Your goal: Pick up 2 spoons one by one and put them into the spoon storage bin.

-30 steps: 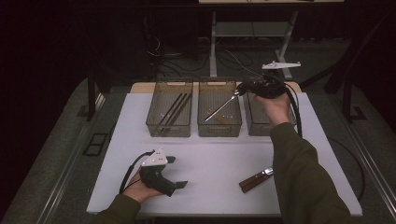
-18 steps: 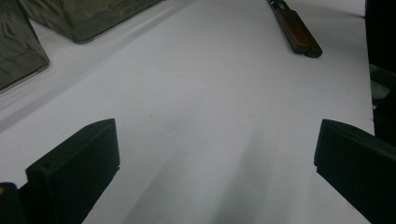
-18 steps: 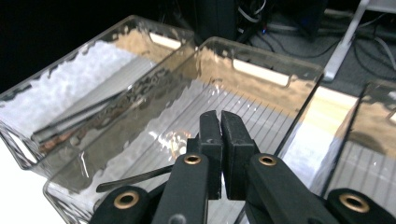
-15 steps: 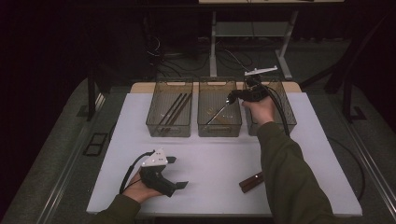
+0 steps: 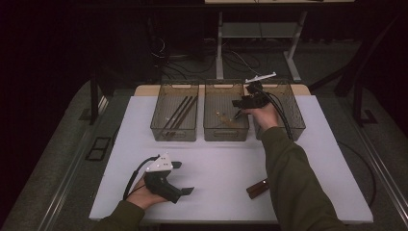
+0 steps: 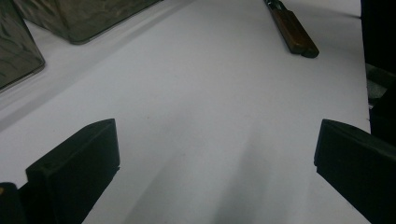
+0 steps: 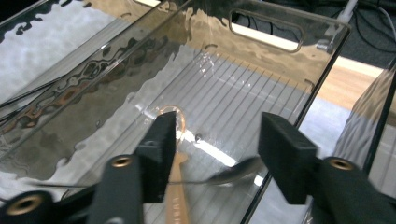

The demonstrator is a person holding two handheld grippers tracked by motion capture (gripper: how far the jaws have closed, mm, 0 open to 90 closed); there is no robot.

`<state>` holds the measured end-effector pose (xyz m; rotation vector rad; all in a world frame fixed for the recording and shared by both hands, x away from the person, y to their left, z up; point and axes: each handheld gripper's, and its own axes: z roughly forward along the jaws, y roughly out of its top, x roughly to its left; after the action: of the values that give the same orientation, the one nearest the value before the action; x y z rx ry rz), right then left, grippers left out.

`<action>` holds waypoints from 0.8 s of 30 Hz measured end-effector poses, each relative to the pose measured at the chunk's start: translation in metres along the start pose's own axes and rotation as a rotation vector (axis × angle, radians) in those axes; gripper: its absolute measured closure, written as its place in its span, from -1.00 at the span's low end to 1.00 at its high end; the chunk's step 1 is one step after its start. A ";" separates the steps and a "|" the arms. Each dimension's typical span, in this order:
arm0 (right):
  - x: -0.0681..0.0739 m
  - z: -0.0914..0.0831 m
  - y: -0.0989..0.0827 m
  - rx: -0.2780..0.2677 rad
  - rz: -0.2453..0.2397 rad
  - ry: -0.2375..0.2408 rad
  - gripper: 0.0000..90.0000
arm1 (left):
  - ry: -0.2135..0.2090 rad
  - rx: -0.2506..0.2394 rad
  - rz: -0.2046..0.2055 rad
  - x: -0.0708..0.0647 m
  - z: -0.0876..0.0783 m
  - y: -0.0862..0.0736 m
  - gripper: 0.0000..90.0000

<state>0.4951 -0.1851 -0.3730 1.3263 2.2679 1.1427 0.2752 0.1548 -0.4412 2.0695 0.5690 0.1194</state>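
High view: a white table (image 5: 226,163) carries three clear bins side by side at its far edge. The right gripper (image 5: 239,107) hangs over the middle bin (image 5: 211,126), above a spoon (image 5: 226,119) lying on the bin's floor. The left bin (image 5: 159,126) holds dark sticks (image 5: 178,114). The left gripper (image 5: 180,178) rests near the front edge, jaws wide apart with nothing between them. A brown-handled tool (image 5: 258,188) lies on the table beside the right sleeve.

Left gripper view: both jaws stand wide over bare table; the brown-handled tool (image 6: 293,33) lies well ahead.

Right gripper view: the jaws have just been opening and stand half apart. A slim, shiny metal spoon (image 7: 233,173), blurred, crosses the gap without being clamped. Below it lies a copper-coloured utensil (image 7: 177,184) on the ribbed floor.
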 end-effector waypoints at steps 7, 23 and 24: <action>0.004 -0.011 0.002 -0.023 -0.019 0.031 -0.24 | 0.001 0.001 -0.001 0.000 0.000 0.000 -1.00; 0.008 -0.053 -0.014 -0.086 -0.060 0.115 -0.27 | 0.004 -0.004 -0.012 -0.001 0.001 -0.001 -1.00; 0.009 -0.056 -0.015 -0.091 -0.062 0.120 -0.26 | 0.005 -0.001 -0.011 0.000 0.001 0.000 -1.00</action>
<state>0.4486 -0.2097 -0.3469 1.1742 2.2922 1.3195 0.2749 0.1540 -0.4420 2.0651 0.5834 0.1186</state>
